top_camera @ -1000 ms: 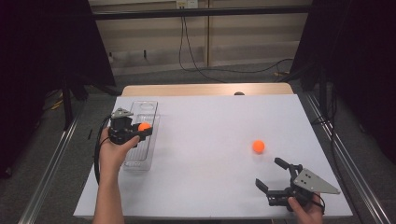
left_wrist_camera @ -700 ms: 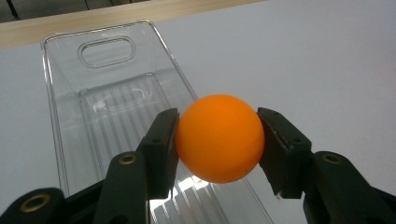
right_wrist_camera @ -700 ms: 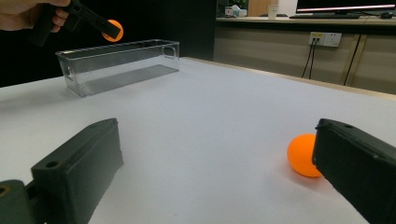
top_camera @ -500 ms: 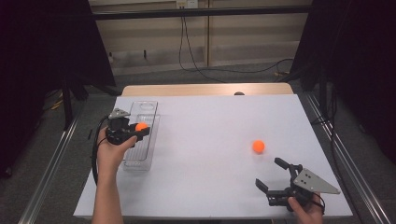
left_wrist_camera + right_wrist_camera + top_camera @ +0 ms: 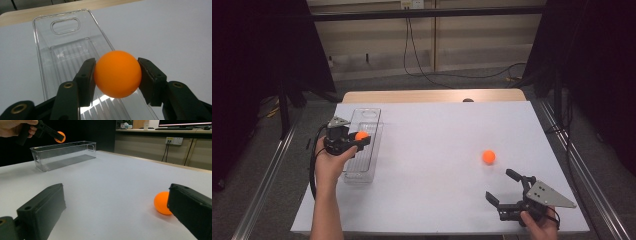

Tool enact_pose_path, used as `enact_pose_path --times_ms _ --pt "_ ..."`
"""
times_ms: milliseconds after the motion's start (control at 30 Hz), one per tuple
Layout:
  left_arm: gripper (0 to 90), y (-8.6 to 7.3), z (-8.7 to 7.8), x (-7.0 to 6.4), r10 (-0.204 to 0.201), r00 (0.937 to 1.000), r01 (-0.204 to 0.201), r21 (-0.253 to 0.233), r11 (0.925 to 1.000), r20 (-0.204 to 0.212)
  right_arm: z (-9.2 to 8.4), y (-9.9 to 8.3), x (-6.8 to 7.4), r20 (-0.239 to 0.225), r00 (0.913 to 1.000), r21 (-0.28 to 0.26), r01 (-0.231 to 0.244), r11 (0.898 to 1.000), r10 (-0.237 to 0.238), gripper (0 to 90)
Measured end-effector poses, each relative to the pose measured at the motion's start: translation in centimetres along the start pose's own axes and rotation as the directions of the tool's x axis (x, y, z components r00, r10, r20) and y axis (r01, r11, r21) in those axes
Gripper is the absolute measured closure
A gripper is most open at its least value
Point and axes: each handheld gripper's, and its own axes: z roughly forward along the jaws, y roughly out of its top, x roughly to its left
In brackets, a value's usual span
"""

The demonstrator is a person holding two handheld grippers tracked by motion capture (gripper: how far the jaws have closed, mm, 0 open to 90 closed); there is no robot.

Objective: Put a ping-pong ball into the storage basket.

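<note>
1. While the left claw hangs over the clear tray, it grips an orange ball – both pads pressed on its sides.
2. Near the desk edge, the right claw gapes wide, holding nothing – a second orange ball lies on the desk just beyond it.

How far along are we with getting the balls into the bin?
Nothing lies in the bin yet. The left tool grips one ball above it, not released. The second ball sits on the table, ahead of the open right tool.
</note>
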Motion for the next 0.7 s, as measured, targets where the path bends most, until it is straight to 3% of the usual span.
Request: enact_pose_path --times_ms 700 --pt "50.9 -0.56 0.24 0.81 -0.01 0.9989 0.01 0.01 0.9999 -0.047 0.05 -0.04 0.02 -0.001 1.0 0.001 -0.002 1.0 0.002 1.1"
